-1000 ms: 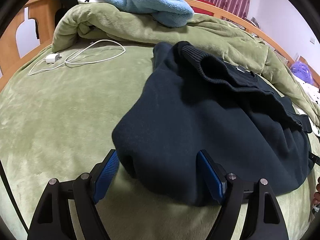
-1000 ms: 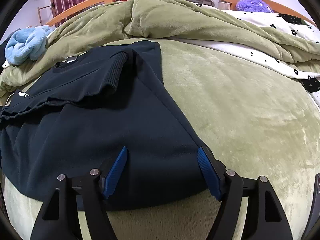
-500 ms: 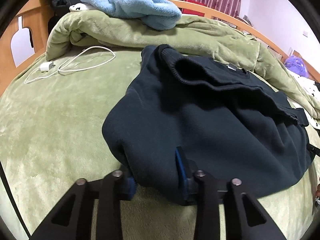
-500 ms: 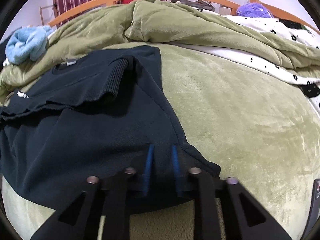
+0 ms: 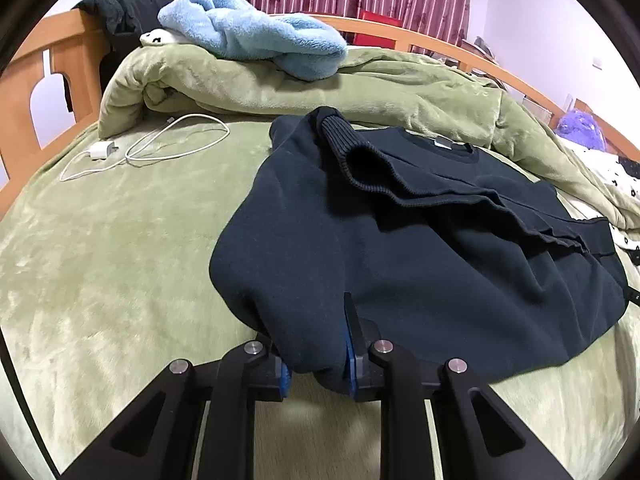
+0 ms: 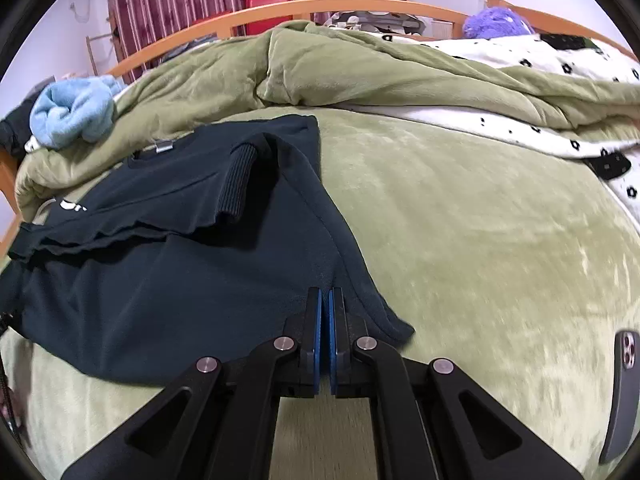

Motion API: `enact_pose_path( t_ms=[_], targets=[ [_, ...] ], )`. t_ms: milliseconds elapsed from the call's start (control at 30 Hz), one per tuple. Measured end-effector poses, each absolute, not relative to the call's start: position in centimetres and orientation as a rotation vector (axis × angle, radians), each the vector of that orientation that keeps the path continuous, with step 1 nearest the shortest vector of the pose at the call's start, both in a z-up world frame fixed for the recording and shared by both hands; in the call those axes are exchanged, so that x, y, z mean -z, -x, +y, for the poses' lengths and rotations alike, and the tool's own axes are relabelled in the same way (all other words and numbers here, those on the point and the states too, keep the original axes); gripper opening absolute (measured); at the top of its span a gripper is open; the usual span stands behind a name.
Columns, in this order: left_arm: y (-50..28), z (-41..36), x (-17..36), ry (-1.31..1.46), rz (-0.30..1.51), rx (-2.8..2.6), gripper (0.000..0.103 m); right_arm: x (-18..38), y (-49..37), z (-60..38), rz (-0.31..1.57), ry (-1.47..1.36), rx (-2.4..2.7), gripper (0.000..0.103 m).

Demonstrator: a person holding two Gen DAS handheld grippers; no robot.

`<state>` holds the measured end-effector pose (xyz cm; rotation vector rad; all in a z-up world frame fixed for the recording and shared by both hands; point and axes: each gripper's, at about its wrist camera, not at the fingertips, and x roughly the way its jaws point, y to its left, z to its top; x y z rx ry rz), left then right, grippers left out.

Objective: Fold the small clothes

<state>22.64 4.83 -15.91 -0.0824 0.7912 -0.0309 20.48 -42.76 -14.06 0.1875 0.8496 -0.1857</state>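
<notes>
**Both tools pinch a dark sweatshirt's near hem on a green bed**

While the dark sweatshirt [image 5: 420,248] lies spread on the green blanket [image 5: 104,248] with its sleeves folded across the chest, the left tool [image 5: 316,356] clamps a thick bunch of its near left corner, fingers held partly apart by cloth. From the right wrist, the right tool [image 6: 325,332] is nearly closed on the near right hem. Only the left view shows a white charger and cable [image 5: 132,150] at far left; only the right view shows a phone [image 6: 622,392] at near right. A blue towel [image 5: 256,46] rests on the far bunched quilt.
</notes>
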Motion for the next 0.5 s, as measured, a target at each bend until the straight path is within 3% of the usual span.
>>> enact_pose_path(
  t_ms=[500],
  targets=[
    [-16.9, 3.8, 15.2, 0.031, 0.782, 0.056, 0.018, 13.0, -15.8, -42.5, 0.816, -0.178, 0.179, 0.003]
  ],
)
